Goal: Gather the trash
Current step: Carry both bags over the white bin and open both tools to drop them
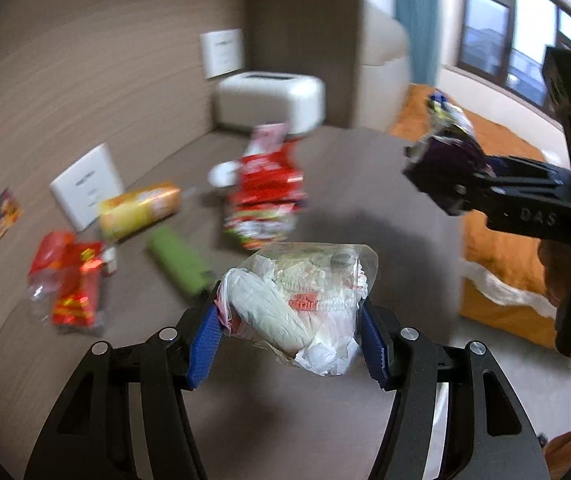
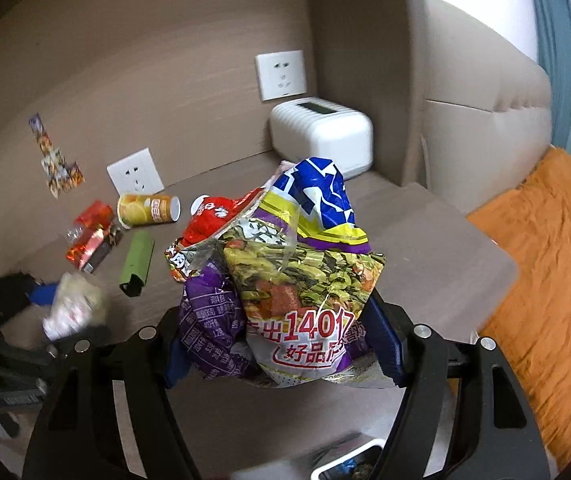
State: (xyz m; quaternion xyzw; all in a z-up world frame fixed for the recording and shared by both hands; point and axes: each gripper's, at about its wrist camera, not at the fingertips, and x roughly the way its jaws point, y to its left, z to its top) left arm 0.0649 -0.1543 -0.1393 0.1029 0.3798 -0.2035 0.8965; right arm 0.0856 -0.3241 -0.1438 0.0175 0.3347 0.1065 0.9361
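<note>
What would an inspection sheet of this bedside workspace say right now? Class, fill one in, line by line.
Surface: brown tabletop, litter toward the wall.
Job's things: clear bag of white waste in left gripper; purple noodle wrapper in right gripper.
Clutter: yellow canister lying down, green tube, red wrappers, red packet.
Grippers: both shut on their loads, raised off the table.
Cables: nothing seen.
Surroundings: white ribbed appliance, wall sockets, orange bedding, window.
</note>
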